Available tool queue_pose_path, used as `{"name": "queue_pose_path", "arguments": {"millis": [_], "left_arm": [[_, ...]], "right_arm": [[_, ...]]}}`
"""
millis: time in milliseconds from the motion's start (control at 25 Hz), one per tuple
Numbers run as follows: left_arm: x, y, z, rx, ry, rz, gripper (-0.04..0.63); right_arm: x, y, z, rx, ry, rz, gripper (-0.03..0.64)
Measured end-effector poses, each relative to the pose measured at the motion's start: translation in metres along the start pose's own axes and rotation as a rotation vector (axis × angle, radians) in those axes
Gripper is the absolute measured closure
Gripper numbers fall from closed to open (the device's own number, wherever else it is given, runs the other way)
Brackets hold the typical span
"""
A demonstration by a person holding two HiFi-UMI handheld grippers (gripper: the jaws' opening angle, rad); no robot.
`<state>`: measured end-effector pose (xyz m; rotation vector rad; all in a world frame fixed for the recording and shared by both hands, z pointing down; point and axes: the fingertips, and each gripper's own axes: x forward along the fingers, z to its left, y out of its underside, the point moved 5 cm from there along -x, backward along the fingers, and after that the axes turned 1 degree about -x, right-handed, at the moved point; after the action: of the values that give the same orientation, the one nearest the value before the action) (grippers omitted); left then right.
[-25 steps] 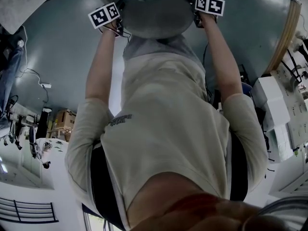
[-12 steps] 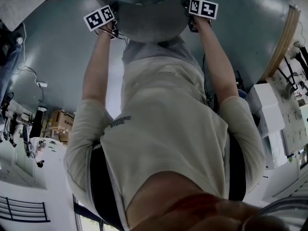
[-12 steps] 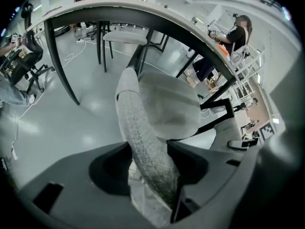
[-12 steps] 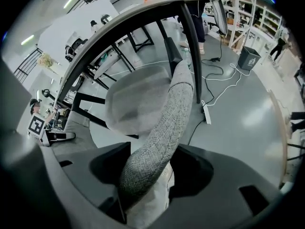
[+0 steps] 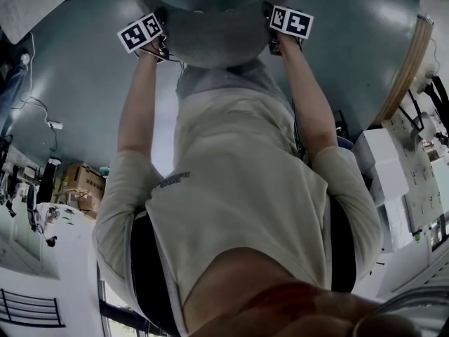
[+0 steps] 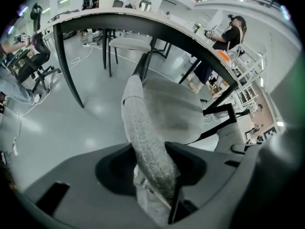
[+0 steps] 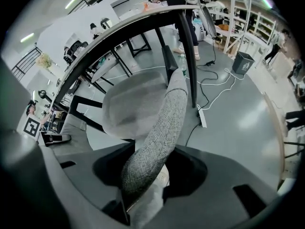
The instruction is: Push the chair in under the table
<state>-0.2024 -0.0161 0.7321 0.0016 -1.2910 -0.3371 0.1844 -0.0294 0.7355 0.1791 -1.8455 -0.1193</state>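
- Head view: my left tongs [image 5: 144,34] and my right tongs [image 5: 290,23] reach far out in front of me. One is on each end of the chair back [image 5: 217,37]. I hold both ends so the chair goes straight and does not twist. A cardboard box [image 5: 81,181] sits on the floor at the left. I cannot see what is in it.
- Left gripper view: the left tongs [image 6: 155,194] have just been closing. The fuzzy grey chair back [image 6: 145,137] runs right between them. They are about half wide now and look to be squeezing its top edge. The seat [image 6: 176,113] lies just past the back. The table [image 6: 143,23] curves over the far side. I think most of the seat is not under the table yet, so the push is not done.
- Right gripper view: the right tongs [image 7: 143,194] have just been closing too. They are about half wide and look to be pinching the other end of the chair back [image 7: 164,123]. The table [image 7: 124,30] is just beyond the seat [image 7: 131,104]. A dark bin [image 7: 243,61] stands far off at the right. It is too small to see inside.
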Motion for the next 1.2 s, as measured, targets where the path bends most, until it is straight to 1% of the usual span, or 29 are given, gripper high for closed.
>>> {"name": "queue_pose_path", "arguments": {"millis": [160, 320, 560, 760, 920, 1200], "left_arm": [[0.0, -0.005, 0.001, -0.005, -0.001, -0.021, 0.419], [0.0, -0.014, -0.014, -0.044, 0.003, -0.048, 0.422], [0.004, -0.025, -0.03, -0.098, 0.006, -0.084, 0.423], [0.009, -0.052, -0.03, -0.08, 0.006, -0.089, 0.423], [0.014, -0.073, -0.031, -0.078, 0.007, -0.084, 0.423], [0.023, -0.115, -0.039, -0.053, 0.029, -0.095, 0.423]], "right_arm": [[0.0, -0.006, 0.002, 0.012, -0.003, -0.026, 0.42], [-0.006, -0.029, -0.009, 0.015, -0.014, -0.054, 0.431], [-0.005, -0.061, -0.02, -0.004, -0.022, -0.068, 0.437], [0.0, -0.08, -0.016, 0.014, -0.021, -0.079, 0.436], [0.005, -0.099, -0.013, 0.011, -0.011, -0.067, 0.436], [0.011, -0.131, -0.012, 0.015, 0.004, -0.069, 0.436]]}}
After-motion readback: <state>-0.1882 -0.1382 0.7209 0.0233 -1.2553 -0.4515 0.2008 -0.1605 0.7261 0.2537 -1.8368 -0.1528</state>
